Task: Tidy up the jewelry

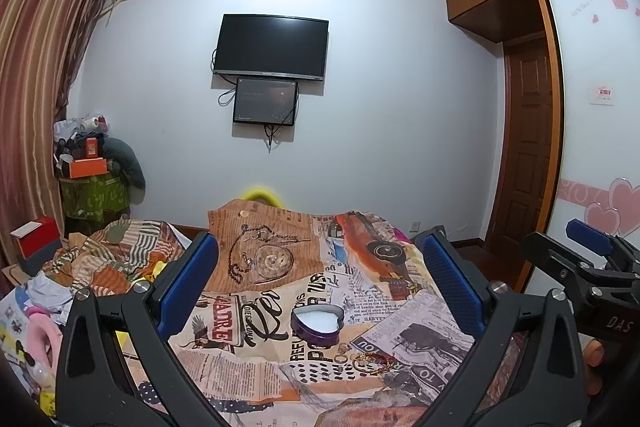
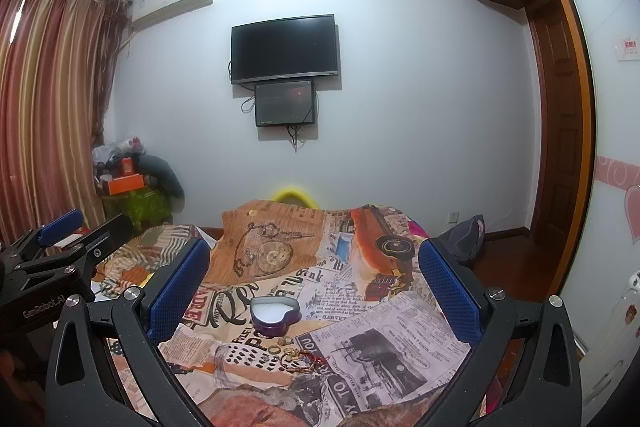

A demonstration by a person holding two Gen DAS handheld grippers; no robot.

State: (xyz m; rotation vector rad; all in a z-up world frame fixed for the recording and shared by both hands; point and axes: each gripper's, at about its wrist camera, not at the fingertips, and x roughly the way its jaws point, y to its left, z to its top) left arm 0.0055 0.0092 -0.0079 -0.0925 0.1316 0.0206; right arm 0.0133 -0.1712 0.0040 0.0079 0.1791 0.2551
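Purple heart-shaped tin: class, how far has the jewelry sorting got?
Done: nothing visible. The purple heart-shaped tin sits open, showing only its white lining. In hand: nothing; the left gripper and right gripper are both open. Left: the gold rings and red-and-gold bracelet lie on the newspaper-print cloth beside it.

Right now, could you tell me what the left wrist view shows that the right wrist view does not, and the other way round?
Only the left wrist view shows the red box by the curtain, the pink item at the lower left, and the right gripper at its right edge. Only the right wrist view shows the dark bag on the floor by the wardrobe and the left gripper at its left edge. Both share the open purple heart-shaped tin, the rings and red-and-gold bracelet in front of it, the collage-print cloth and the wall television.
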